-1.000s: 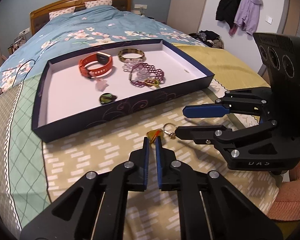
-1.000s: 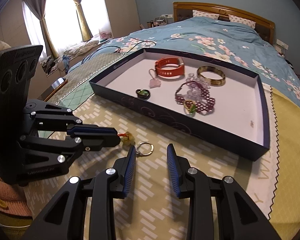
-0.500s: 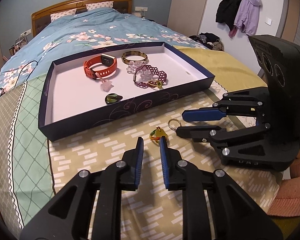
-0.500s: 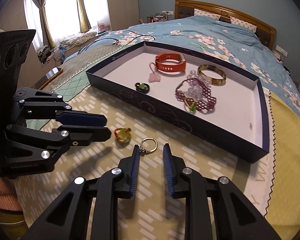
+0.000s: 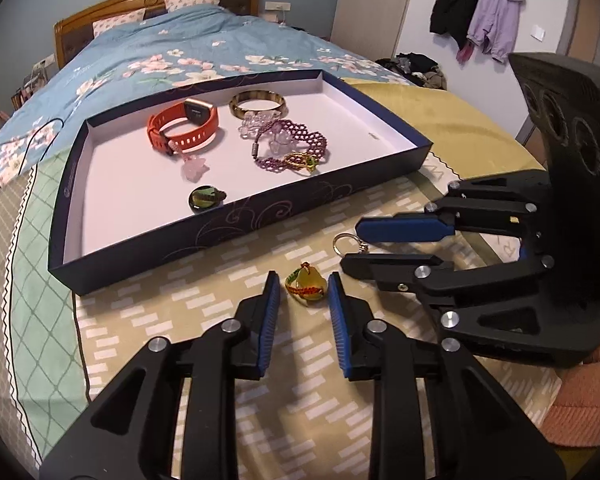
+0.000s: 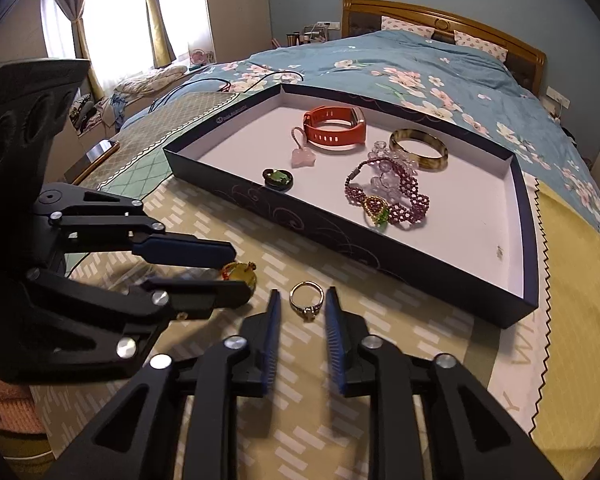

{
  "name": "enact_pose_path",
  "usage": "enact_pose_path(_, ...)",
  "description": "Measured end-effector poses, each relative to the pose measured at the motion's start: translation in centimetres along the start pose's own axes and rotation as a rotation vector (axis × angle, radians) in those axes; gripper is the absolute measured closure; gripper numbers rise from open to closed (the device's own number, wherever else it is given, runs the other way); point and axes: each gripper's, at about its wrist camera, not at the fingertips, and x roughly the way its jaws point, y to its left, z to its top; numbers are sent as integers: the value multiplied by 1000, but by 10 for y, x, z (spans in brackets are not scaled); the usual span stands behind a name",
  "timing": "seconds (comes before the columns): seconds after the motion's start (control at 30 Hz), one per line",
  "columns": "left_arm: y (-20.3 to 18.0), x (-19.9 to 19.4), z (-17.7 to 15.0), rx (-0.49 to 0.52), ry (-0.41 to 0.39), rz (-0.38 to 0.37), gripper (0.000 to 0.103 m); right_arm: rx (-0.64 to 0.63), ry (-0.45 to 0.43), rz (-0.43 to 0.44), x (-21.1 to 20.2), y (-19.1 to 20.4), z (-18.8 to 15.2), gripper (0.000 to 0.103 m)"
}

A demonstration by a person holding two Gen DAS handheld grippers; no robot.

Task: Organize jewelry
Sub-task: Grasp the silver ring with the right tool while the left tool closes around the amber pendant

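Note:
A yellow pendant with red cord (image 5: 305, 285) lies on the patterned cloth between the tips of my open left gripper (image 5: 303, 283); it also shows in the right wrist view (image 6: 240, 272). A silver ring (image 6: 307, 300) lies between the tips of my open right gripper (image 6: 303, 300); it also shows in the left wrist view (image 5: 348, 243). Both grippers are empty. Behind them, a dark blue tray (image 5: 204, 236) holds an orange watch (image 5: 184, 130), a brown bangle (image 5: 258, 103), a purple beaded bracelet (image 5: 292, 148), a pink charm (image 5: 196, 170) and a green stone (image 5: 205, 199).
The tray (image 6: 380, 248) sits on a bed with a blue floral duvet (image 6: 420, 72). A wooden headboard (image 5: 152, 4) is behind. Jackets (image 5: 480, 4) hang on the wall at right. A phone (image 6: 100, 150) lies at left by the bed edge.
Both grippers have opened wider. The left one let go of the yellow pendant, which now lies on the cloth. The right gripper now straddles the ring.

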Motion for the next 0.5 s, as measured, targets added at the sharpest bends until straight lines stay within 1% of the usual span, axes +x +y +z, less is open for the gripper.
enact_pose_path(0.07,2,1,0,-6,1,-1,85,-1,-2,0,-1,0,0,94)
enact_pose_path(0.17,1,0,-1,-3,-5,6,85,4,-7,0,-2,-2,-1,96)
enact_pose_path(0.37,2,-5,-2,-20,-27,1,85,20,-29,7,-8,-5,-2,96)
enact_pose_path(0.43,2,-10,-4,-25,-35,0,85,33,-41,19,-12,-7,-4,103)
enact_pose_path(0.5,2,-13,-5,-28,-44,-1,85,44,-50,25,-15,-9,-5,103)
